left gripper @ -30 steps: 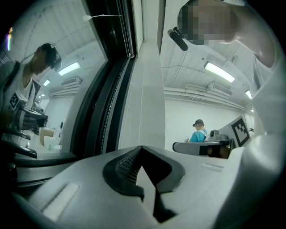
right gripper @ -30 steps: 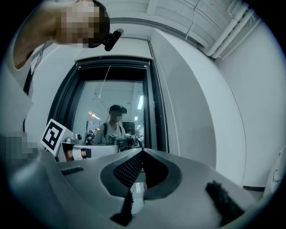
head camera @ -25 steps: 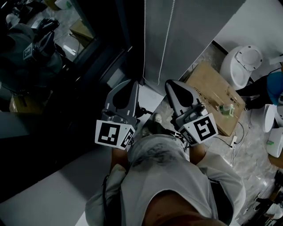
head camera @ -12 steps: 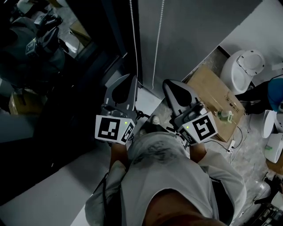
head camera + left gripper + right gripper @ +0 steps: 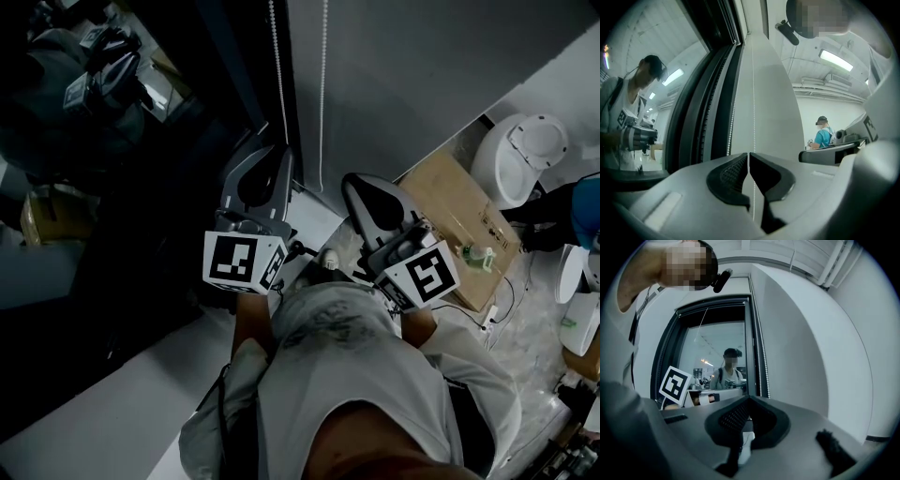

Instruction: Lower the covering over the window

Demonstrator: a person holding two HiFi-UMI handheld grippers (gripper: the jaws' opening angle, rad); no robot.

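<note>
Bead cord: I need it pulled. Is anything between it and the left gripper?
Nothing visible. The bead cord runs through the slit between the jaws of the left gripper, which have just been opening.

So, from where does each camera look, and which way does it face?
Head view: on the head, steeply down onto left gripper, right gripper, the person's shirt.
Left gripper view: level along its jaws, just opening, bead chain seen in their gap; person's head above.
Right gripper view: along shut, empty jaws toward the window; head above.
Shared: bead chain, head and left gripper views.
</note>
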